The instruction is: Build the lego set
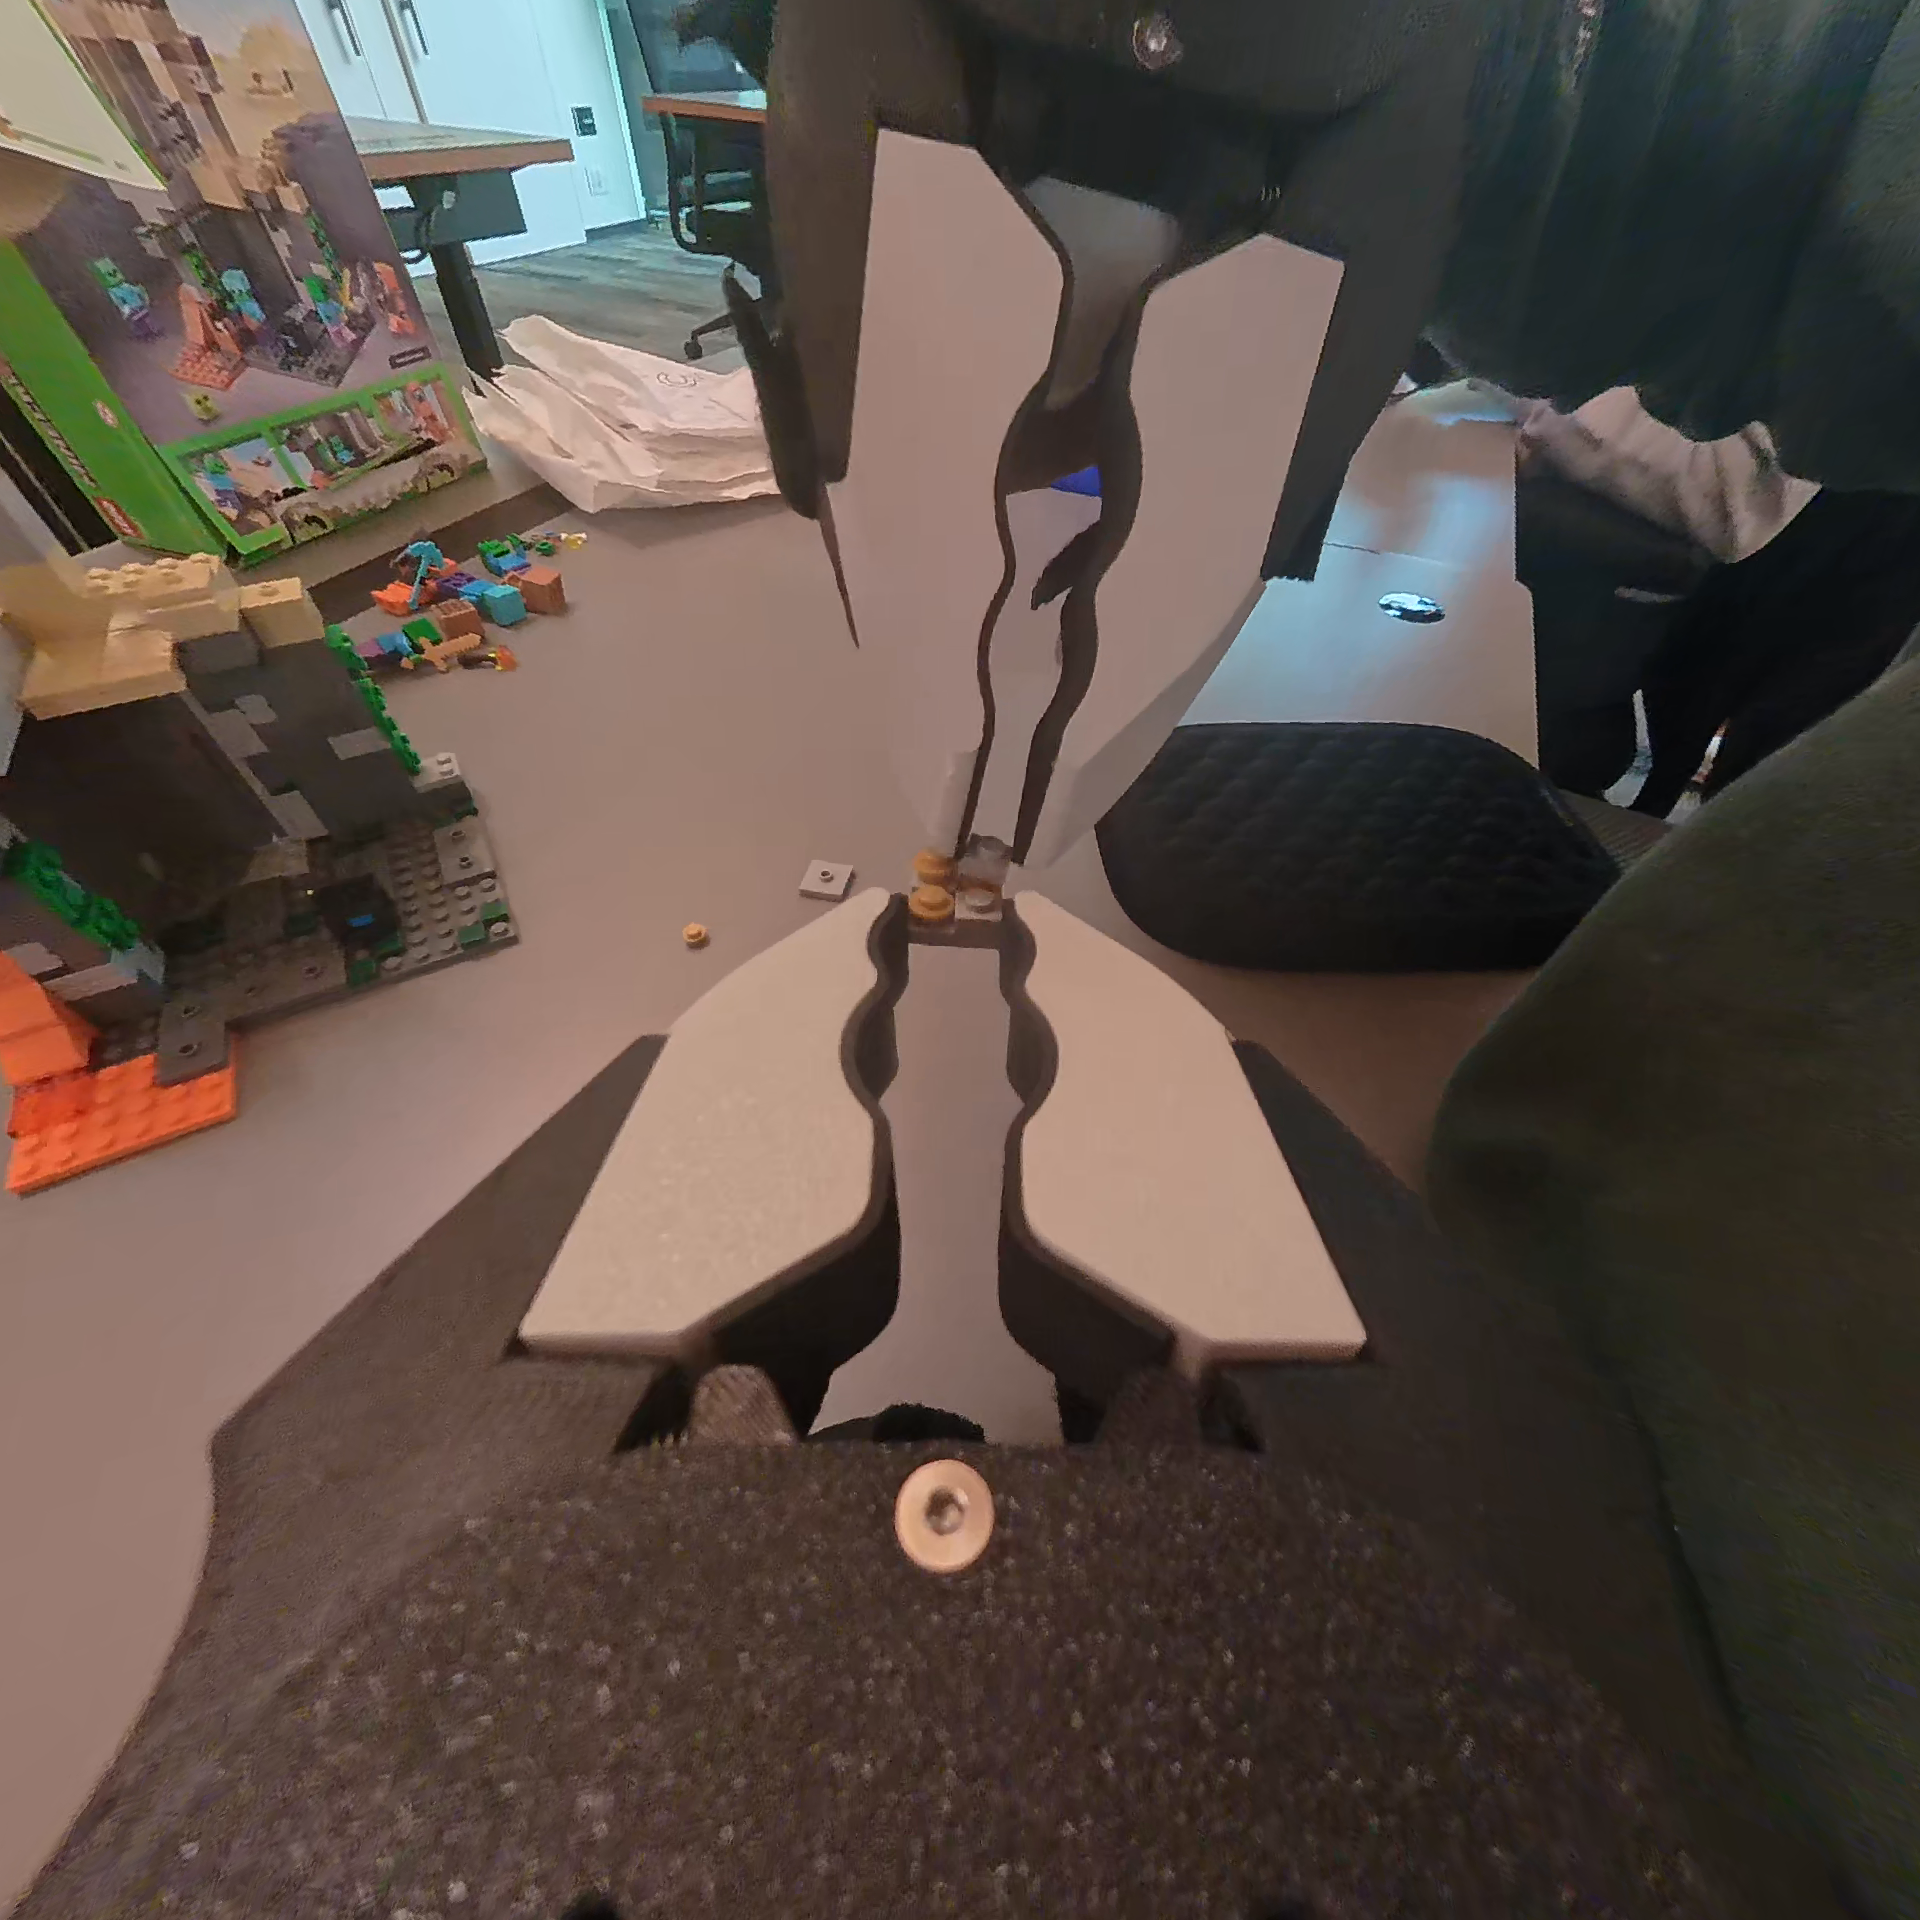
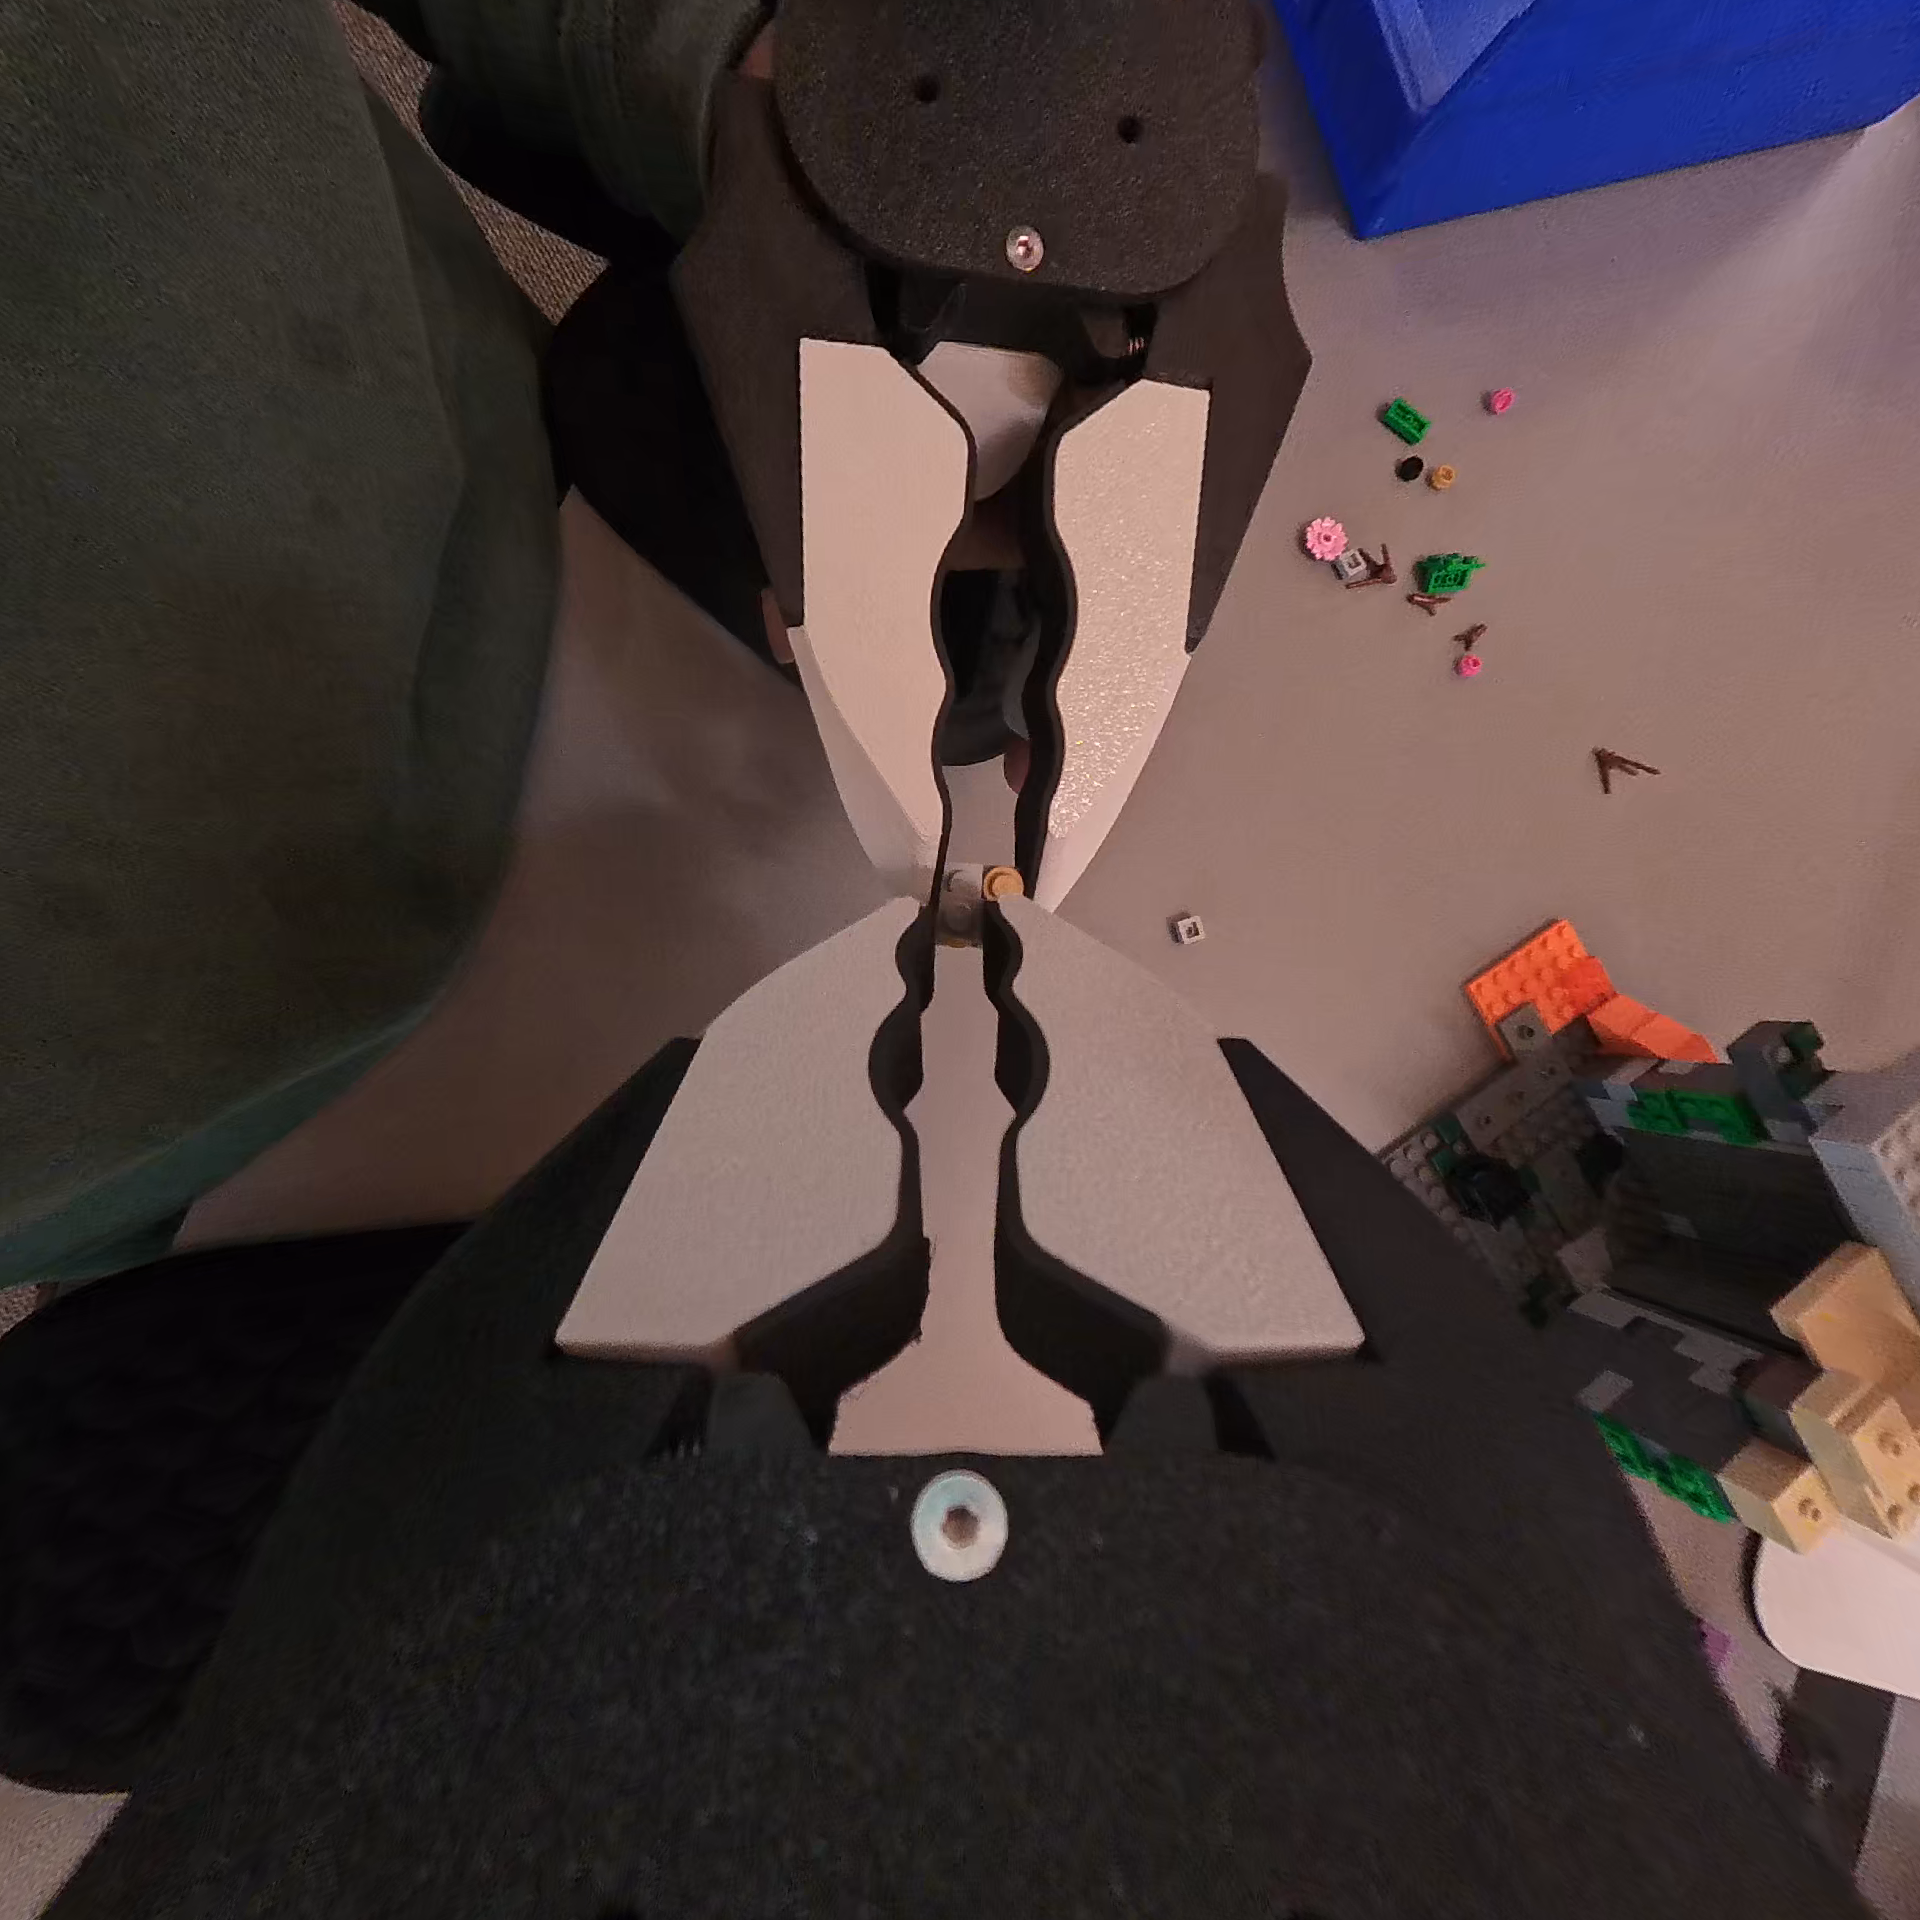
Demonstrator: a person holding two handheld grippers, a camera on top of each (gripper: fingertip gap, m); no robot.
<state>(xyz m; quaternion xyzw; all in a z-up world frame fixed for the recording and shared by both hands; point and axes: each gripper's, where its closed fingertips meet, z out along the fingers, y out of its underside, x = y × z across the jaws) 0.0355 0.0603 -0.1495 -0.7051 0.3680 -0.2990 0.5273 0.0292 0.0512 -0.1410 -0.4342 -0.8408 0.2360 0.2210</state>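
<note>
Between the two sets of fingertips, above the grey table, sits the small lego assembly: a dark plate with tan round studs and a light grey piece on top. My left gripper is clamped on its near edge, jaws drawn in tight against the plate. My right gripper meets it from the opposite side, its tips pinched around the grey piece on the same assembly; both tools grasp it at once, nose to nose.

Close to the meeting point I see a loose grey square tile and a tan round stud lying on the table, apart from each other. Toward the table's left edge stands the partly built model, grey and tan over an orange base, with the set's box upright behind it and a scatter of coloured bricks between the two. White paper bags lie near the far edge.

From the right wrist view, small pink, green and brown pieces are strewn beyond the grippers, and a blue bin sits at the far corner. A dark green sleeve fills the side and hides the table's edge there.
</note>
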